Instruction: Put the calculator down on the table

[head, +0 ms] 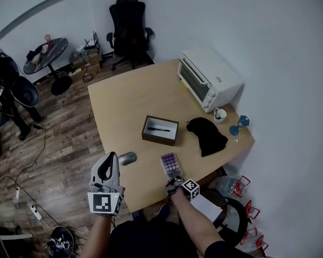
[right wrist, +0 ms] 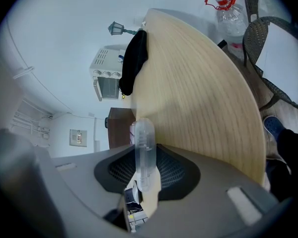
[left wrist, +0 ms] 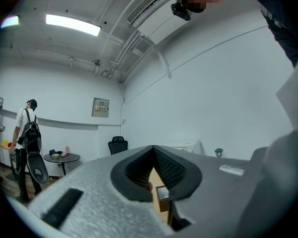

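The calculator [head: 170,164], pale with purple keys, lies flat over the wooden table [head: 129,98] near its front edge. My right gripper [head: 174,177] is shut on its near end. In the right gripper view the calculator [right wrist: 142,138] shows edge-on as a translucent slab between the dark pads of that gripper [right wrist: 145,172]. I cannot tell whether it touches the tabletop. My left gripper [head: 112,157] is held level at the table's front left edge, beside a grey mouse [head: 127,158]. Its jaws meet at the tips [left wrist: 152,150] with nothing between them.
A brown box [head: 160,129] with a pen stands mid-table, with a black cloth [head: 207,135] to its right. A white toaster oven [head: 207,78], a mug [head: 219,115] and a small blue lamp [head: 240,123] line the right side. An office chair [head: 128,28] stands behind the table.
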Demonstrator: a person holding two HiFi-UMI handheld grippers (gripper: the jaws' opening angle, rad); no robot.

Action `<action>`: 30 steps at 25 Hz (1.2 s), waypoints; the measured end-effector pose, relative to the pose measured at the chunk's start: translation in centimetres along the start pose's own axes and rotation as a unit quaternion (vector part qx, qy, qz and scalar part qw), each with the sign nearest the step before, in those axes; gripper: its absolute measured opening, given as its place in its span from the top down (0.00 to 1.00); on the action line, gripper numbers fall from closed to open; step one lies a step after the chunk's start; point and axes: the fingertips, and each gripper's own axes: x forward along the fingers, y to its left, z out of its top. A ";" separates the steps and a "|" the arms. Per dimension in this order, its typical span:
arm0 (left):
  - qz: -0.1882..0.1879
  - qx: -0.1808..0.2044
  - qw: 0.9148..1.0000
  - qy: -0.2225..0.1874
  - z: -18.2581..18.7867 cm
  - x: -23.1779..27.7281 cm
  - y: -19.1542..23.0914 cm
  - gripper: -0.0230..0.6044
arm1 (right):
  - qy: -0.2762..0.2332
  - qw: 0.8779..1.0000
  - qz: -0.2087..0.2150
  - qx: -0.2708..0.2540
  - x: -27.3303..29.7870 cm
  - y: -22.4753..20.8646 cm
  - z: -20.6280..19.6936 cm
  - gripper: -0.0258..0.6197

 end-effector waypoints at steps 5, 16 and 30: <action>-0.005 -0.004 1.000 0.004 -0.3 0.2 -0.2 0.97 | -0.005 1.000 -0.001 0.008 0.4 0.1 0.0 0.78; -0.014 -0.010 1.000 0.001 -0.1 0.2 -0.5 0.97 | -0.025 0.998 0.036 0.039 -0.9 1.4 0.3 0.50; -0.021 -0.016 1.000 -0.003 0.1 0.4 -1.3 0.97 | -0.061 0.996 -0.004 0.060 -3.3 1.2 0.5 0.34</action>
